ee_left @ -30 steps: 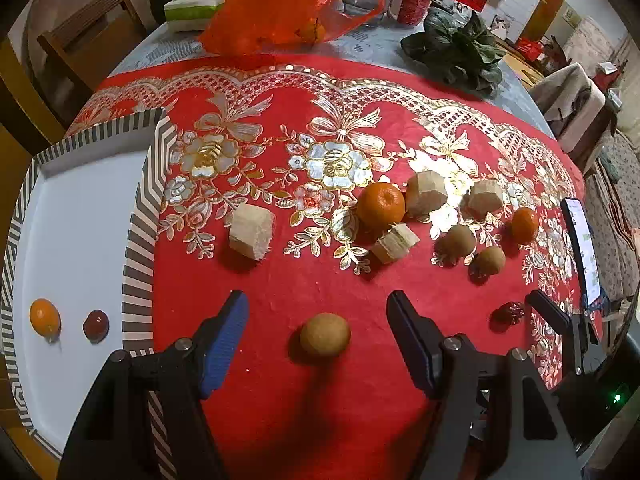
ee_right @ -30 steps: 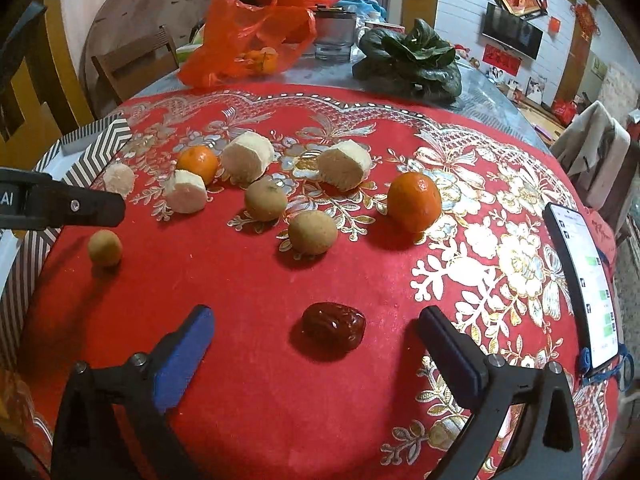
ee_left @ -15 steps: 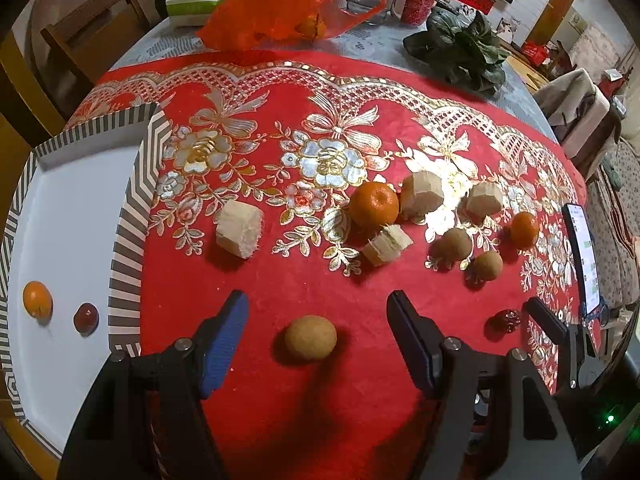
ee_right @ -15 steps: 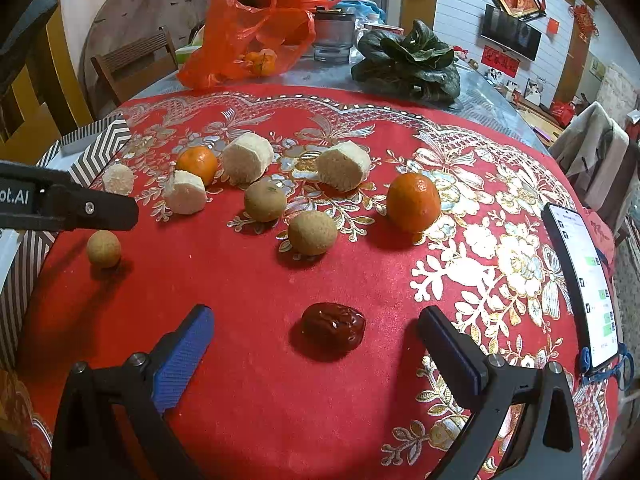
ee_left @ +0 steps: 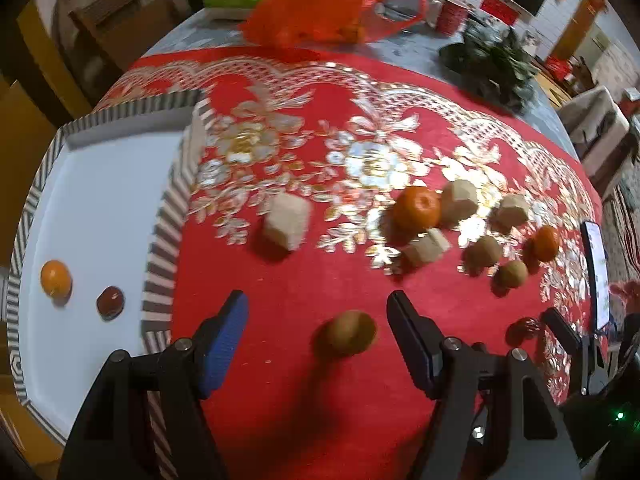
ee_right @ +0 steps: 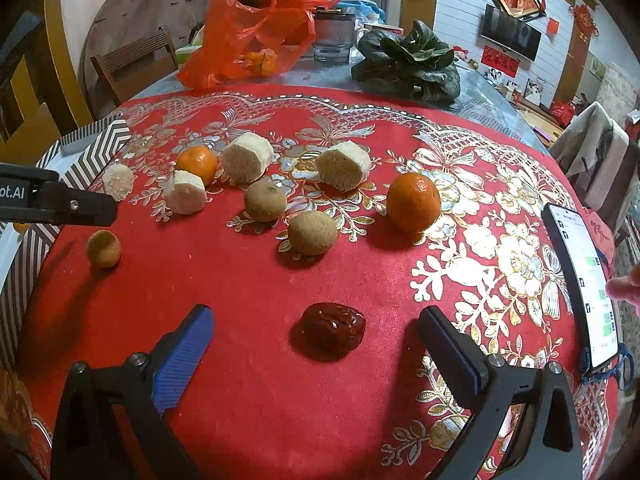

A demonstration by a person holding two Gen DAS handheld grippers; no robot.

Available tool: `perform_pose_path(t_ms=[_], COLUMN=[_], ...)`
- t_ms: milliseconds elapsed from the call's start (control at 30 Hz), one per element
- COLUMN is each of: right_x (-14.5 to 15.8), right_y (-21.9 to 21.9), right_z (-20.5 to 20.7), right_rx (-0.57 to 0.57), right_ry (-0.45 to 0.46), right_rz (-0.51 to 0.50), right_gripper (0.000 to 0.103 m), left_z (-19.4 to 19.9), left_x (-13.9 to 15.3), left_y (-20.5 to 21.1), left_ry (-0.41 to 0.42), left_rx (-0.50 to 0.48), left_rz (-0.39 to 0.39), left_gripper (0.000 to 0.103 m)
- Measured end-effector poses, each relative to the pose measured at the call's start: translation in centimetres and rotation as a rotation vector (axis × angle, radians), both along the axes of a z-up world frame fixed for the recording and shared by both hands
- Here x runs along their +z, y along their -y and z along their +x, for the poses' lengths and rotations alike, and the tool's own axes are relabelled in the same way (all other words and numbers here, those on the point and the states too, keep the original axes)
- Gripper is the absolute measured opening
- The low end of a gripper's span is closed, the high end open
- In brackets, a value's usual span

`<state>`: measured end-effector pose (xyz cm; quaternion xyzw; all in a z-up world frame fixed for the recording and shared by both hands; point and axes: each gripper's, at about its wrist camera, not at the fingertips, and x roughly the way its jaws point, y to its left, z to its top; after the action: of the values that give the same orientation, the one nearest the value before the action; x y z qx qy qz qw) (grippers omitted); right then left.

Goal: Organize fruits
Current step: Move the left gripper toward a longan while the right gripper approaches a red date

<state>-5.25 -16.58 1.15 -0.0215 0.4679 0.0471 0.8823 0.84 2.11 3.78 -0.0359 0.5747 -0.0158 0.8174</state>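
My left gripper (ee_left: pixel 318 330) is open, its jaws on either side of a small brown round fruit (ee_left: pixel 347 333) lying on the red cloth; the same fruit shows in the right wrist view (ee_right: pixel 103 248). My right gripper (ee_right: pixel 316 336) is open around a dark red date (ee_right: pixel 333 331), not touching it. The striped white tray (ee_left: pixel 164 240) at the left holds a small orange (ee_left: pixel 56 278) and a red date (ee_left: pixel 110 301). Two more brown fruits (ee_right: pixel 265 201) (ee_right: pixel 313 233), two oranges (ee_right: pixel 413 201) (ee_right: pixel 197 163) and several pale cut chunks (ee_right: pixel 247 158) lie on the cloth.
A phone (ee_right: pixel 582 284) lies at the cloth's right edge. An orange plastic bag (ee_right: pixel 244 36) with fruit, a leafy green vegetable (ee_right: pixel 408 62) and a glass container (ee_right: pixel 334 36) stand at the back. A wooden chair (ee_right: pixel 134 62) stands behind the table.
The left gripper has swung left, so the brown fruit now sits nearer its right finger and more of the tray shows; its view is blurred. The right gripper has barely moved.
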Motion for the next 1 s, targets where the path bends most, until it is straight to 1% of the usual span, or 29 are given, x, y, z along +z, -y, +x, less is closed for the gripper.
perform_pose_path(t_ms=[100, 200, 367, 633, 767, 867, 1000], right_x=[0.0, 0.0, 0.0, 0.0, 0.0, 0.0, 0.0], right_y=[0.0, 0.0, 0.0, 0.0, 0.0, 0.0, 0.0], right_z=[0.0, 0.0, 0.0, 0.0, 0.0, 0.0, -0.1], right_rx=[0.000, 0.000, 0.000, 0.000, 0.000, 0.000, 0.008], right_ry=[0.000, 0.000, 0.000, 0.000, 0.000, 0.000, -0.008], right_rz=[0.000, 0.000, 0.000, -0.001, -0.001, -0.001, -0.003], right_gripper=[0.103, 0.103, 0.103, 0.103, 0.103, 0.103, 0.103], left_z=[-0.1, -0.2, -0.4, 0.2, 0.1, 0.0, -0.1], left_x=[-0.3, -0.5, -0.1, 0.8, 0.9, 0.5, 0.1], left_y=[-0.9, -1.1, -0.9, -2.3, -2.7, -2.9, -3.0], left_ry=[-0.006, -0.014, -0.002, 0.026, 0.025, 0.014, 0.003], left_rx=[0.029, 0.034, 0.007, 0.011, -0.003, -0.011, -0.019], left_rz=[0.004, 0.002, 0.000, -0.017, -0.017, -0.027, -0.031], left_gripper=[0.071, 0.071, 0.071, 0.071, 0.072, 0.074, 0.074])
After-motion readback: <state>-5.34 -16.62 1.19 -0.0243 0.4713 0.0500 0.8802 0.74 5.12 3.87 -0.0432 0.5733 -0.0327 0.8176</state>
